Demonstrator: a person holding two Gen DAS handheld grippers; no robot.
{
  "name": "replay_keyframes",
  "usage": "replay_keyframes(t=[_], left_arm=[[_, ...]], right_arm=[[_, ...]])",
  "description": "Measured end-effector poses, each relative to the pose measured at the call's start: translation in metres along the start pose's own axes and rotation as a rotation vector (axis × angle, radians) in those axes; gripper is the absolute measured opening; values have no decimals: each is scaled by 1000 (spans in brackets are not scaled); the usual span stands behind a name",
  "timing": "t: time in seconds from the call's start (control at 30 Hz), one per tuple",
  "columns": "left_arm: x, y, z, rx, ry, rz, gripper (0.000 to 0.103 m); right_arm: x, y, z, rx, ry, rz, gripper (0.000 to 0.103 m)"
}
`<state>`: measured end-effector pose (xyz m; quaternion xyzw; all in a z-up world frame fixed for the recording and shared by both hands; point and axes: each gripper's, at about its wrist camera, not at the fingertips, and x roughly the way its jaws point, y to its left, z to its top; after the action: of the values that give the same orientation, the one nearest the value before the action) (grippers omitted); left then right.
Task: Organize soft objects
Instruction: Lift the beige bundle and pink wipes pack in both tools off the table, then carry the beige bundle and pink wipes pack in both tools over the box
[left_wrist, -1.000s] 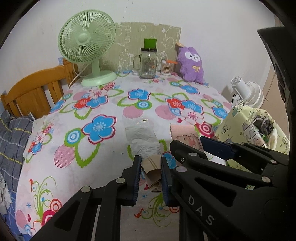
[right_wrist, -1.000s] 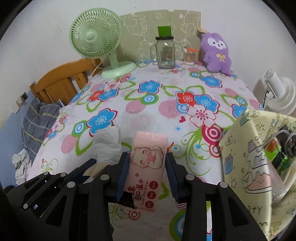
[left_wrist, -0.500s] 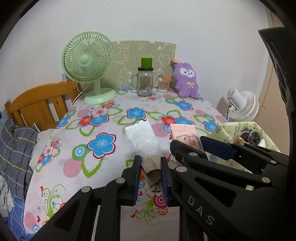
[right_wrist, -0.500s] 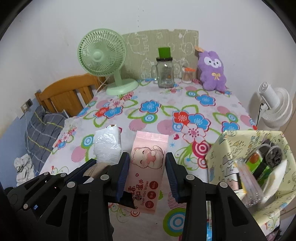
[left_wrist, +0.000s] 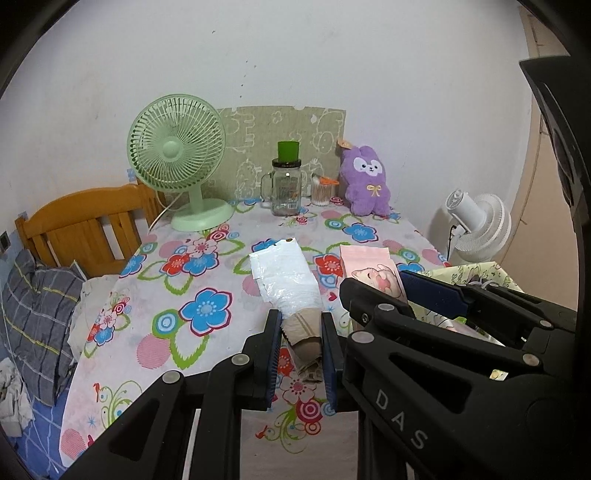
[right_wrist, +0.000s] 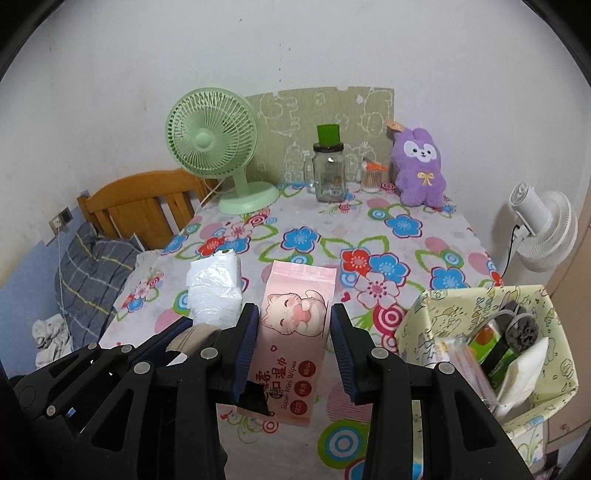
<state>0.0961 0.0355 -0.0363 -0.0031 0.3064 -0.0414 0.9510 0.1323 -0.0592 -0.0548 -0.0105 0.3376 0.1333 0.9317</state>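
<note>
Both tools are up off the counter (right_wrist: 424, 236) and both are loaded. The left tool (left_wrist: 300, 349) is pressed tight on the brown end of a clear-wrapped soft bundle (left_wrist: 284, 280), and most of that bundle sticks out ahead of the tips, unsupported. That's the first worry: it's a pinch on the tail end only, so the crinkly plastic could slide out through the pads or the front could droop and swing.

The right tool (right_wrist: 293, 347) is pinching the pink wipes pack (right_wrist: 295, 332) across its width, roughly mid-body, with the pack standing up ahead of the tips and hanging below them. A slick film pouch like that looks squashy; a squeeze on its sides may bow it and let it twist or slip downward.

Just to the right of the right tool sits the yellow fabric bin (right_wrist: 436, 317), already stuffed with odds and ends. I'd judge it the likely drop spot, and its soft walls could fold in under a clumsy entry, or the crowded contents could leave the pack perched on top.

The two tools ride side by side, nearly touching, so a swing toward the bin could knock one load against the other.
</note>
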Motion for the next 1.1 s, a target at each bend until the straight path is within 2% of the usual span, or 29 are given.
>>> replay_keyframes(t=[0.5,1.1], left_arm=[[-7,-30,6,-2,-27,-17,19],[1,-73,10,57,-38,-71,19]], right_arm=[[-23,-25,5,-25,-42,-21,43],[-38,-69,0,2,-69,-76,43]])
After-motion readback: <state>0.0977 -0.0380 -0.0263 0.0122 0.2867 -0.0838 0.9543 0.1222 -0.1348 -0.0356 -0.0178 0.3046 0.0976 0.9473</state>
